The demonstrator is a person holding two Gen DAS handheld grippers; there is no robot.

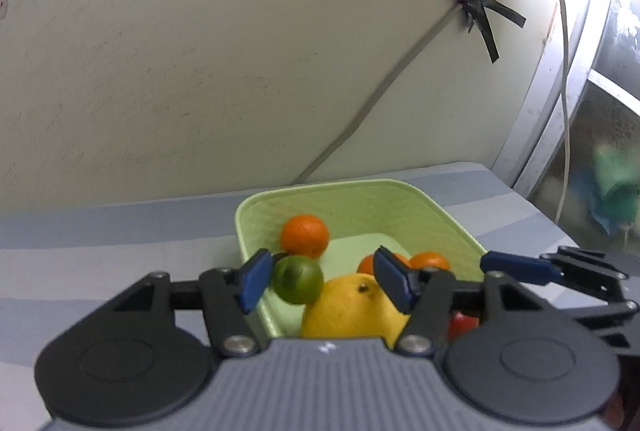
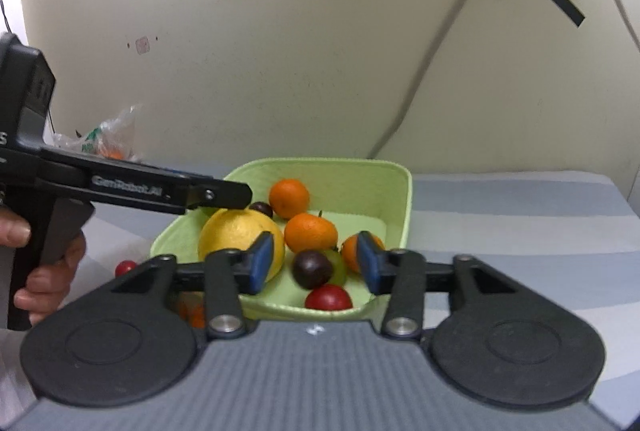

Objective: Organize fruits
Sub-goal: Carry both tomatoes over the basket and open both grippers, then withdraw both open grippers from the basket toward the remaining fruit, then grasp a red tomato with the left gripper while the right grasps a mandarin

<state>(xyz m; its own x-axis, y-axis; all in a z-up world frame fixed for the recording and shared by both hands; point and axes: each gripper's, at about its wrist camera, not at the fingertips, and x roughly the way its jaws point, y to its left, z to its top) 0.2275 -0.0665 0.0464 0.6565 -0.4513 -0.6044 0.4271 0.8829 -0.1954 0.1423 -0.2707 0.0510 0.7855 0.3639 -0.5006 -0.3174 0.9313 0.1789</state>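
Observation:
A light green basket (image 1: pixel 420 209) (image 2: pixel 400 199) on the striped cloth holds a big yellow fruit (image 1: pixel 352 309) (image 2: pixel 236 231), several oranges (image 1: pixel 305 234) (image 2: pixel 311 233), dark plums (image 2: pixel 312 268), a red fruit (image 2: pixel 328 298) and a green fruit (image 2: pixel 339 263). My left gripper (image 1: pixel 318 281) is open above the basket; a green lime (image 1: pixel 298 279) is next to its left pad, touching or just free I cannot tell. My right gripper (image 2: pixel 314 263) is open and empty over the basket's near end. The right gripper also shows in the left wrist view (image 1: pixel 520 267), the left one in the right wrist view (image 2: pixel 220 195).
A red fruit (image 2: pixel 125 267) and small orange ones (image 2: pixel 192 313) lie on the cloth left of the basket. A plastic bag (image 2: pixel 104 137) sits by the wall. A taped cable (image 1: pixel 360 111) runs down the wall. A window frame (image 1: pixel 560 103) stands at the right.

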